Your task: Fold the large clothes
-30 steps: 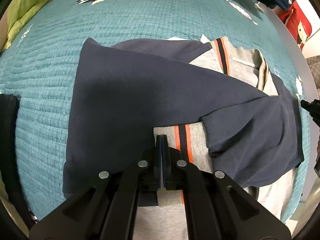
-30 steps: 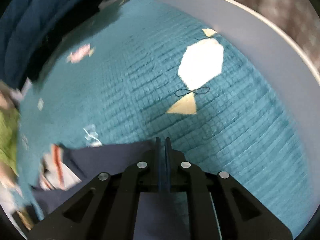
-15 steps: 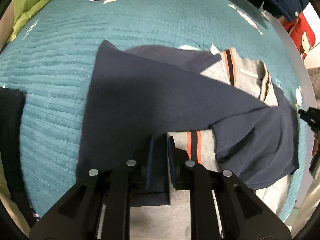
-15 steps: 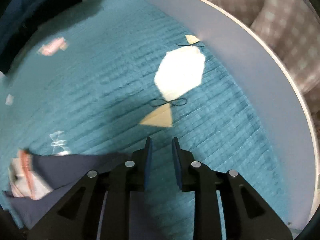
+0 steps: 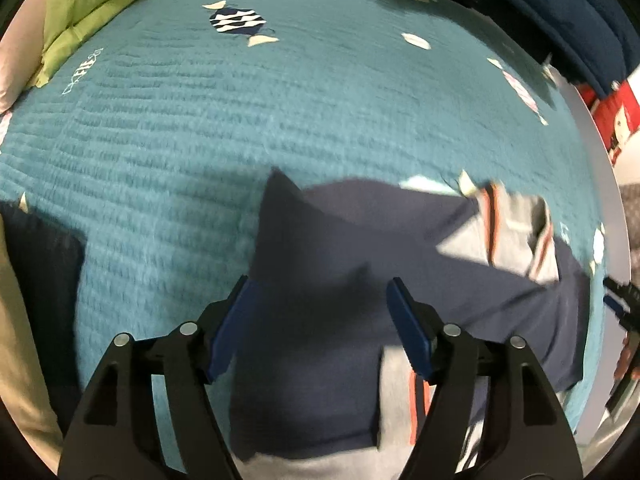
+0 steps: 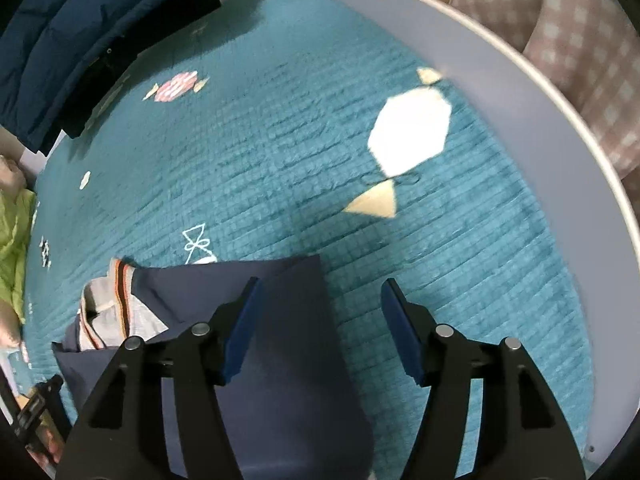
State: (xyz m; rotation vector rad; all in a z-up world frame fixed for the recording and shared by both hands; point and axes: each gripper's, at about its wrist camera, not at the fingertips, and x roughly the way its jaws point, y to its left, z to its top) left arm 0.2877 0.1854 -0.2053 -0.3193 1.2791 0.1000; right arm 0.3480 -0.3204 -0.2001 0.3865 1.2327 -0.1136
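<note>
Both tools spread wide, gripping nothing, over the half-folded shirt on the bed.

My left tool (image 5: 318, 322) and right tool (image 6: 320, 326) hover above one navy-and-grey knit shirt with orange-striped trim (image 5: 340, 280), lying on the one teal quilted bedspread (image 5: 200, 128). I judge the next pinch should take both layers at an edge, squarely.

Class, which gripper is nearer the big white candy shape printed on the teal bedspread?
Right. The right gripper hangs open just short of the white candy shape; the left gripper is open over the navy garment, the shape out of its view.
</note>
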